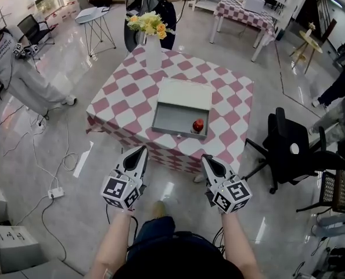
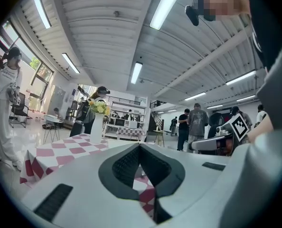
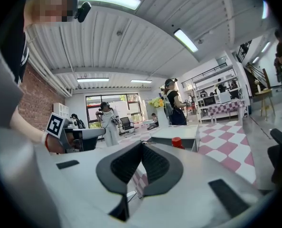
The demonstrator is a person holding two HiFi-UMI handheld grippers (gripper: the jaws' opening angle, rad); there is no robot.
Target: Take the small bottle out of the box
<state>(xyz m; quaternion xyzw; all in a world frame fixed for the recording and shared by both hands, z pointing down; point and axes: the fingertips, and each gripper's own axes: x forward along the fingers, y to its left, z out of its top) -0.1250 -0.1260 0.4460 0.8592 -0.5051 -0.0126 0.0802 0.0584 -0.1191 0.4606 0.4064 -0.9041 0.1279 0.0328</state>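
Note:
A small red bottle stands inside the open grey box, near its front right corner; the box's white lid is folded back behind it. In the right gripper view the bottle's red cap shows over the box wall. My left gripper and right gripper hover side by side short of the table's near edge, both shut and empty. Each pair of jaws meets at the tips in the left gripper view and the right gripper view.
The box sits on a table with a pink-and-white checked cloth. A white vase of yellow flowers stands at the far corner. A black office chair is to the right. People stand around the room; cables lie on the floor at left.

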